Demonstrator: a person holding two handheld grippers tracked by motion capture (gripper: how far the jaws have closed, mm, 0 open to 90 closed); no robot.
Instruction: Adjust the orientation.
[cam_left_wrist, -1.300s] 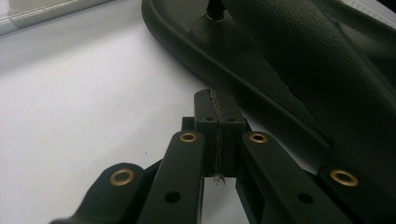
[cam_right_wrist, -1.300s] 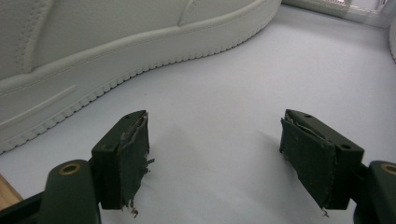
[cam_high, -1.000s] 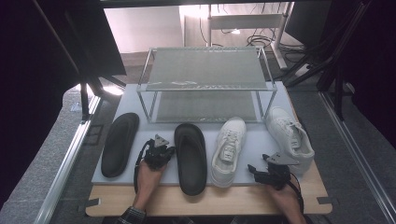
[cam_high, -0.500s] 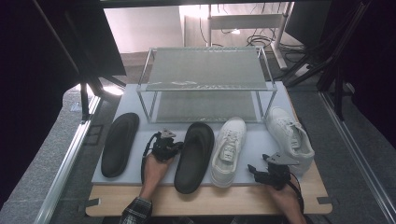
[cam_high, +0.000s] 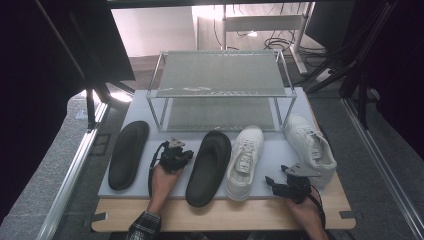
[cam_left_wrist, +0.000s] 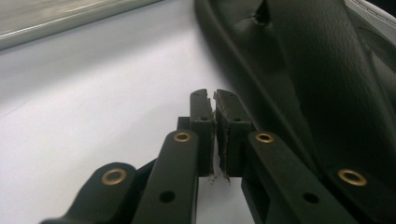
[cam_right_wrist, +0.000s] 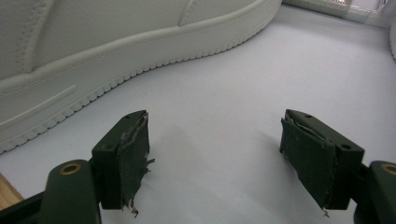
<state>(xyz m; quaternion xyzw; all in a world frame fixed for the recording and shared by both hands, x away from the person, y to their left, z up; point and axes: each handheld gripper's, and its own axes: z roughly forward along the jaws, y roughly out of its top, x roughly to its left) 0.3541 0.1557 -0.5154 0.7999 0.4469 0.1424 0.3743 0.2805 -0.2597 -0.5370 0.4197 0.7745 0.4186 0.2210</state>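
The left gripper (cam_left_wrist: 214, 100) had just been opening a crack, its jaws almost together and empty, just beside the black rubber slipper (cam_high: 209, 166) lying on the pale grey mat (cam_high: 150, 107) near the wire shoe rack (cam_high: 220, 85). The right gripper (cam_right_wrist: 215, 154) stood wide open, holding nothing, beside the white leather sneaker (cam_right_wrist: 116, 42). Nearly closed jaws might shove the slipper's edge instead of straddling it, skewing it against the sneaker.

My left gripper (cam_left_wrist: 214, 100): black jaws, brass-ringed rivet holes, dark pads frayed at the edges. My right gripper (cam_right_wrist: 215, 140): same black build, torn pad lining, grey three-cornered plate on top. Black cables trail from both. My left sleeve (cam_high: 142, 229): plaid cuff.
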